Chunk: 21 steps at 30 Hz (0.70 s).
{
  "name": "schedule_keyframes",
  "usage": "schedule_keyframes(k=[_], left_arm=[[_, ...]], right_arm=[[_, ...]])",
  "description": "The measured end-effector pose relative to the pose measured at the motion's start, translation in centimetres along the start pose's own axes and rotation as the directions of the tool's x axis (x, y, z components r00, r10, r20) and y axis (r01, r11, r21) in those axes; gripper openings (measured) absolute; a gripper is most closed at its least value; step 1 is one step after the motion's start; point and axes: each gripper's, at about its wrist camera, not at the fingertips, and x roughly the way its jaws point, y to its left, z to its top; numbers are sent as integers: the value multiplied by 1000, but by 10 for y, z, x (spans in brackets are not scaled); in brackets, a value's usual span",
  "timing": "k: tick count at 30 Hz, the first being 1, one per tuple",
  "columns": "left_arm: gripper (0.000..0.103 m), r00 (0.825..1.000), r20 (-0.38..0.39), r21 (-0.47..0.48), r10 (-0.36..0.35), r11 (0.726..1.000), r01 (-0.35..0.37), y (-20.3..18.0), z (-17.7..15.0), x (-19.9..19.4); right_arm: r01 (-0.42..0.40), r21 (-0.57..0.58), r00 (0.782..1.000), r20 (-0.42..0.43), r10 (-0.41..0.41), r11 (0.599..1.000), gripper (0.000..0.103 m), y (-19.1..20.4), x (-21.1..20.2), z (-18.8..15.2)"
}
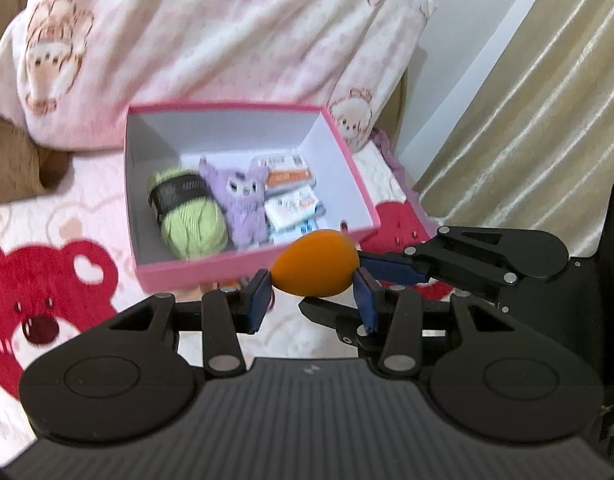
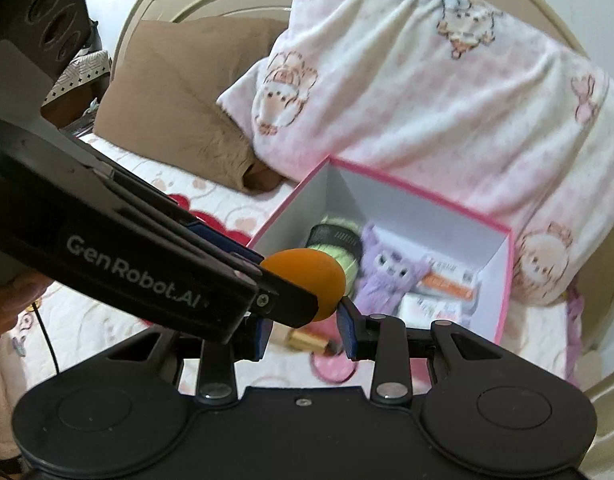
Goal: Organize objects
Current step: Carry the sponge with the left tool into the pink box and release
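Observation:
An orange egg-shaped sponge (image 1: 313, 262) (image 2: 303, 276) hangs in the air just in front of an open pink box (image 1: 243, 270) (image 2: 503, 280). My left gripper (image 1: 312, 280) is shut on it, blue pads against its two sides. From the right, the right gripper's fingers (image 1: 391, 270) reach the same egg. In the right wrist view my right gripper (image 2: 303, 316) is shut on the egg's lower end, and the left gripper's fingers (image 2: 283, 300) cross in from the left. The box holds a green yarn ball (image 1: 191, 220), a purple plush (image 1: 243, 204) and small packets (image 1: 291, 200).
The box sits on a bed cover with red bear prints (image 1: 47, 292). A pink folded blanket (image 1: 195, 40) lies behind it, a brown pillow (image 2: 179, 108) to the left, a curtain (image 1: 527, 120) to the right. A gold cylinder (image 2: 307, 340) and a pink round thing (image 2: 333, 368) lie on the bed below the grippers.

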Motion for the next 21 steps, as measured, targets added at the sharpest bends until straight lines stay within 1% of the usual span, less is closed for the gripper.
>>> schedule_keyframes(k=[4,6,9,13,16,21], left_arm=[[43,1000,15,-2,5,1000,-5,0,26,7],[43,1000,21,-1,15,1000,-15,1,39,14],[43,1000,19,-24,21,999,-21,8,57,30],[43,999,-6,-65,33,997,-33,22,78,61],[43,999,-32,-95,39,995,-42,34,92,89],[43,996,-80,-145,37,988,-48,56,110,138]], right_arm=[[18,-19,1000,6,-17,1000,40,-19,6,20],[10,-19,1000,0,-10,1000,40,-30,13,30],[-9,8,1000,-18,10,1000,40,-50,29,43],[-38,50,998,-48,41,998,40,-77,60,53],[-63,107,994,-81,72,992,40,-99,88,56],[-75,152,987,-129,95,986,40,-129,135,57]])
